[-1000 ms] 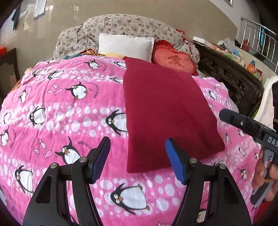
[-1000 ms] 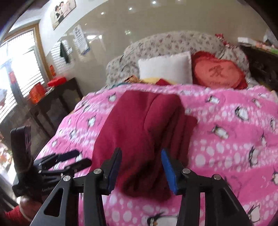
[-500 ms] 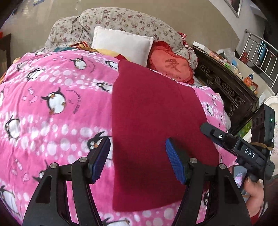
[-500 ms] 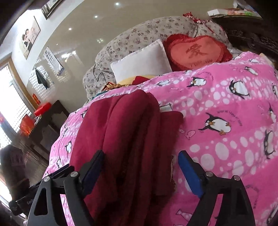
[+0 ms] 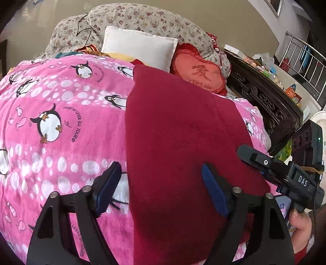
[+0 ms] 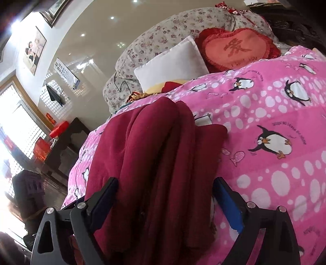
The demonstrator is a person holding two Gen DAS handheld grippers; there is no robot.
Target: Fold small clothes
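Dark red fleece garment [image 5: 179,130] lies lengthwise on a bed, on top of a bright pink blanket [image 5: 61,114] printed with penguins and white dots. Seen from the left wrist camera the cloth looks smooth and flat, a long folded panel with a straight left edge and a second layer showing along its right side. From the right wrist camera the same cloth [image 6: 154,163] shows soft lengthwise ridges and a flap lying out toward the right.

Left gripper [image 5: 161,189] is low over the near end of the garment. Its jaws have just been opening and now stand wide, one blue pad over the pink blanket, the other over the red cloth, with the garment's left edge between them; neither pad presses on it. Right gripper [image 6: 165,203] also has jaws that have just been opening, spread wide to either side of the bunched near end, not pinching it. A hand [image 5: 303,228] holds it at the right edge of the left view.

Open pink blanket stretches on both sides of the garment. At the far end sit a white pillow [image 5: 140,46], a red heart cushion [image 5: 199,73] and a floral bolster [image 5: 146,18]. A dark carved cabinet [image 5: 264,97] stands beside the bed.
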